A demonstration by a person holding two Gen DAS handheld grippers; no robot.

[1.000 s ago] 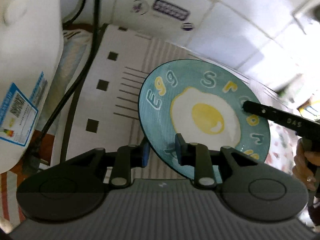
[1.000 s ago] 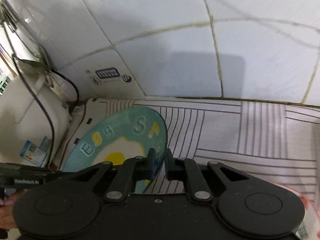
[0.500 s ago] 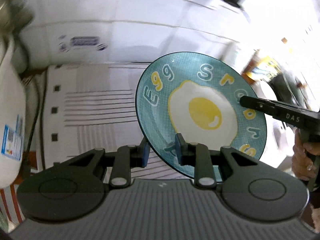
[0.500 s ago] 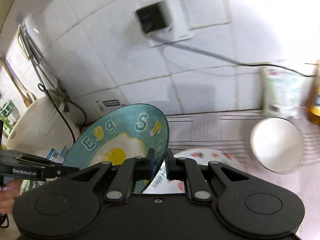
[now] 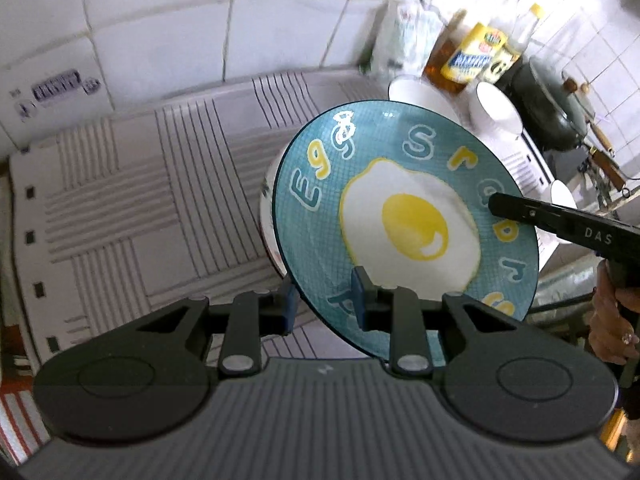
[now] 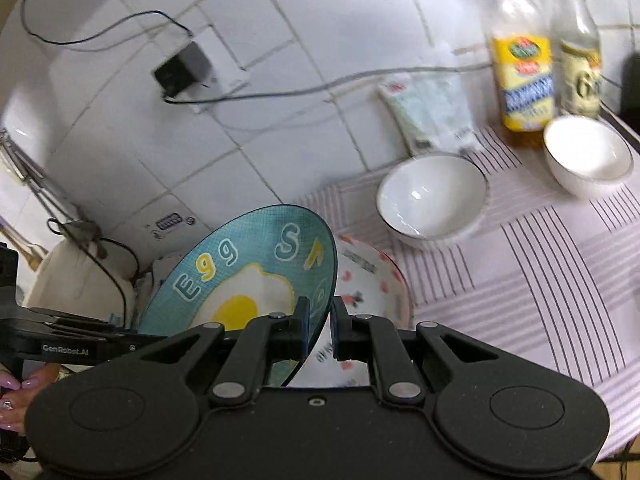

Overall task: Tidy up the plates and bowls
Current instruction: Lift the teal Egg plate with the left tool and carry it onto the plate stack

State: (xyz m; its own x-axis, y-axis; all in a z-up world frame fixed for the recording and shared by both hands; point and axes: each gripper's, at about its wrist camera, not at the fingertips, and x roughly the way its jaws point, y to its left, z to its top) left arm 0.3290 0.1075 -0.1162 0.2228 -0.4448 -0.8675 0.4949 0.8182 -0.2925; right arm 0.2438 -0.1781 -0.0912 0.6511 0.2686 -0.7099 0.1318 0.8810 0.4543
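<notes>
A teal plate (image 5: 404,216) with a fried-egg picture and the letters "Egg" hangs tilted above the striped mat. My left gripper (image 5: 324,304) is shut on its near rim, one pad on each face. From the right, my right gripper (image 6: 320,322) is shut on the opposite rim of the same plate (image 6: 240,276). Its dark finger (image 5: 560,224) shows across the plate's edge in the left wrist view. Under the teal plate lies a white plate with red prints (image 6: 372,280). Two white bowls (image 6: 432,196) (image 6: 588,156) stand further back on the mat.
Two bottles (image 6: 524,60) (image 6: 580,60) and a pale packet (image 6: 432,112) stand against the tiled wall behind the bowls. A dark lidded pot (image 5: 552,108) sits at the far right. A white appliance with a cable (image 6: 80,280) stands at the left, and a plug and cable (image 6: 184,68) hang on the wall.
Both grippers have carried the teal plate rightward and a little up, away from the white appliance. It now hangs over the red-printed plate; bowls and bottles have come into view.
</notes>
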